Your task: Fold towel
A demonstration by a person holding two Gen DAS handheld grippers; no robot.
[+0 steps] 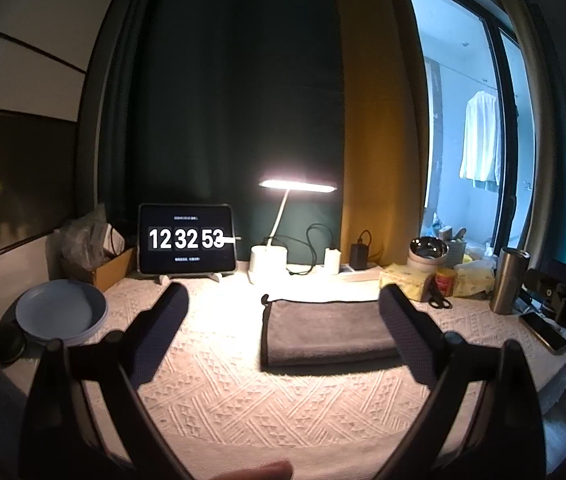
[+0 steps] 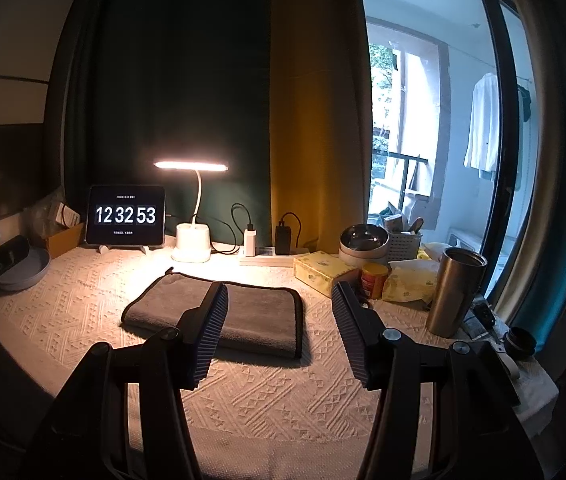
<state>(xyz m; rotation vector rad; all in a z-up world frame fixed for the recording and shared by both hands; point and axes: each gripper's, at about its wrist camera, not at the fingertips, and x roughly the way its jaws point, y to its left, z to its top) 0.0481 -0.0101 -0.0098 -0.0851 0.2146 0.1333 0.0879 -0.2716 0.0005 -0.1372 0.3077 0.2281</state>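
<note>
A grey towel lies folded into a flat rectangle on the cream patterned tablecloth. It also shows in the right wrist view, with a dark hem and a small loop at its far left corner. My left gripper is open and empty, held above the cloth in front of the towel. My right gripper is open and empty, also above the table, with its left finger in front of the towel. Neither gripper touches the towel.
A tablet clock, a lit desk lamp and chargers stand at the back. A blue plate lies left. A steel tumbler, tissue packs, a red can and a bowl crowd the right.
</note>
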